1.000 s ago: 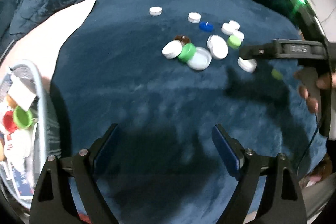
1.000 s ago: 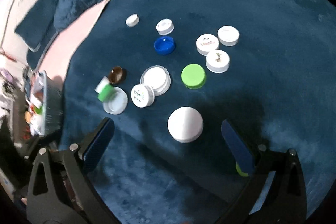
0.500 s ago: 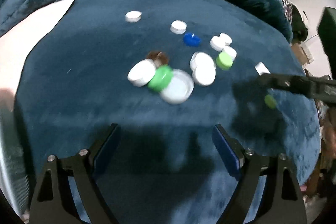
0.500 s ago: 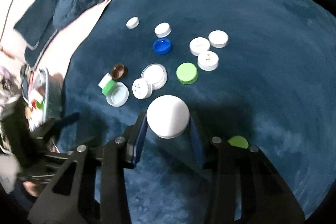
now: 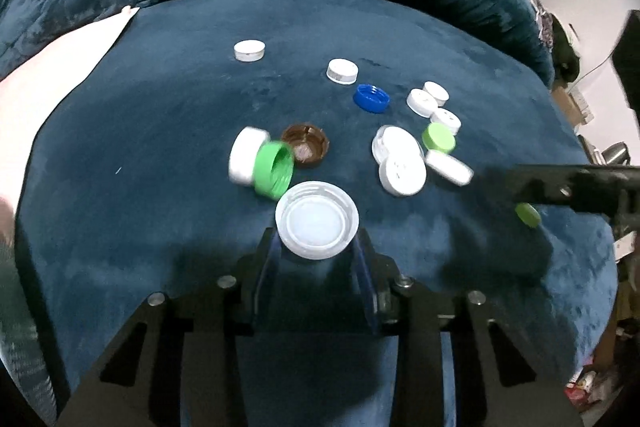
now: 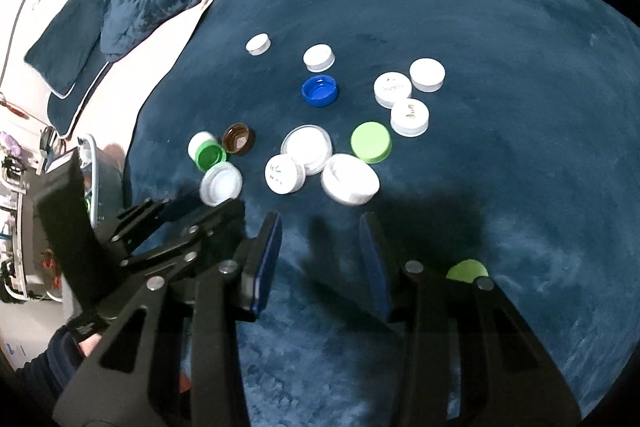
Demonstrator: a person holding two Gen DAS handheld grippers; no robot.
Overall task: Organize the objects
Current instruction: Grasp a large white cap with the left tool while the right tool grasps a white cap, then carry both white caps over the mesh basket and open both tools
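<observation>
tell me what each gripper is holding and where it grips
Left gripper pinches the clear lid by opposite rim edges. Right gripper holds nothing.

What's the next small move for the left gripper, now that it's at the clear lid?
Probably a short, straight lift. The left gripper has its fingers against both sides of the clear lid, which lies on the blue blanket. The green cap lies tipped on its side right by the lid's far rim, so dragging the lid could knock it. Rising first looks safer.

White caps (image 6: 401,101) bear marks, perhaps print; illegible.
</observation>
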